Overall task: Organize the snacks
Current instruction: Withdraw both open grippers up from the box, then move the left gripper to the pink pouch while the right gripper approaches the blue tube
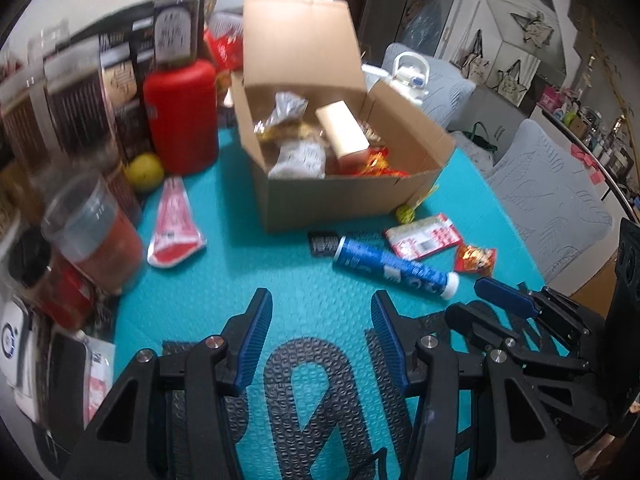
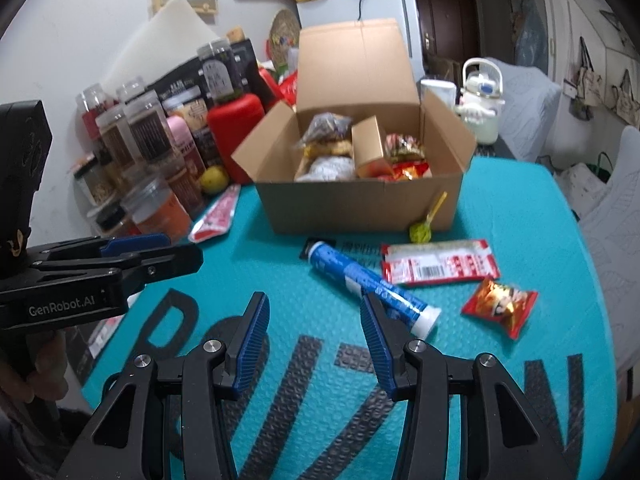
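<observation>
Grippers, left [image 1: 318,320] and right [image 2: 312,322], part-open, empty; blue tube [image 2: 368,284] flat, white-capped, near box [image 2: 360,204].

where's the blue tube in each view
Left wrist: blue tube lies right of centre on the teal mat, white cap pointing right, beyond the open left gripper.
Right wrist: it lies at centre, its cap end behind one finger of the open right gripper.
Shared landmark: the open cardboard box just behind it.

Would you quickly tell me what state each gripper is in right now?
Left gripper: open, holding nothing.
Right gripper: open, holding nothing.
</observation>
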`<state>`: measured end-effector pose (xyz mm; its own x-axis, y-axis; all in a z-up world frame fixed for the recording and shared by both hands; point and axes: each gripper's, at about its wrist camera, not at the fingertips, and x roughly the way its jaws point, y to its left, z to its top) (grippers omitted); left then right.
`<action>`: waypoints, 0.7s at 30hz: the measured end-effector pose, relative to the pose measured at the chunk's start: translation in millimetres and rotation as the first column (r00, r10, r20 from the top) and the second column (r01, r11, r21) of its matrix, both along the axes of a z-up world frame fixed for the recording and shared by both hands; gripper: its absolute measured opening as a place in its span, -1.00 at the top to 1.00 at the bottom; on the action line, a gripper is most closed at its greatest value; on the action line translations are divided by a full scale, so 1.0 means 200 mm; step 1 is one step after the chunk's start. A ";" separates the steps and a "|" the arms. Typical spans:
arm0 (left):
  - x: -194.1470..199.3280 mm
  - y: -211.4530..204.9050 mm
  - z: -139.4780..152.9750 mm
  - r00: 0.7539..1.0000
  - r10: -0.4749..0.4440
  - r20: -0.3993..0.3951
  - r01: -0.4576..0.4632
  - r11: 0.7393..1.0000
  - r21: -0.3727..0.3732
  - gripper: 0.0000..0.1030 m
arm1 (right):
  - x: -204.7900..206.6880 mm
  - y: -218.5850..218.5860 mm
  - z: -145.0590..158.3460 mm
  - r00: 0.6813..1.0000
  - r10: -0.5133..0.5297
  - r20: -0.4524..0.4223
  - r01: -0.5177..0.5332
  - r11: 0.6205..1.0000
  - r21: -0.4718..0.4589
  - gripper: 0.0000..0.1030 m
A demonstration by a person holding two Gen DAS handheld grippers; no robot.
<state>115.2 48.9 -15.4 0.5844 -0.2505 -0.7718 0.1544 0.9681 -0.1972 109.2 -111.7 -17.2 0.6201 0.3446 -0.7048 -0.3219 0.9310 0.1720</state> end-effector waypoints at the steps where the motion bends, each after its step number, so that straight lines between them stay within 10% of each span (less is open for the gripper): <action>1: 0.01 0.01 -0.03 1.000 0.006 -0.012 -0.006 1.000 -0.001 0.01 | 0.02 0.00 -0.02 1.000 0.000 -0.012 0.000 1.000 -0.005 0.07; 21: 0.27 0.21 -0.26 0.979 0.182 -0.087 -0.180 0.983 0.037 0.01 | 0.39 0.06 -0.27 0.993 0.019 -0.118 -0.039 0.984 -0.173 -0.05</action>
<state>170.1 91.4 -66.5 0.5460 -0.1241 -0.8285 -0.0411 0.9838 -0.1745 186.8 -100.5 -71.1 0.5228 0.2263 -0.8219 -0.3370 0.9405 0.0446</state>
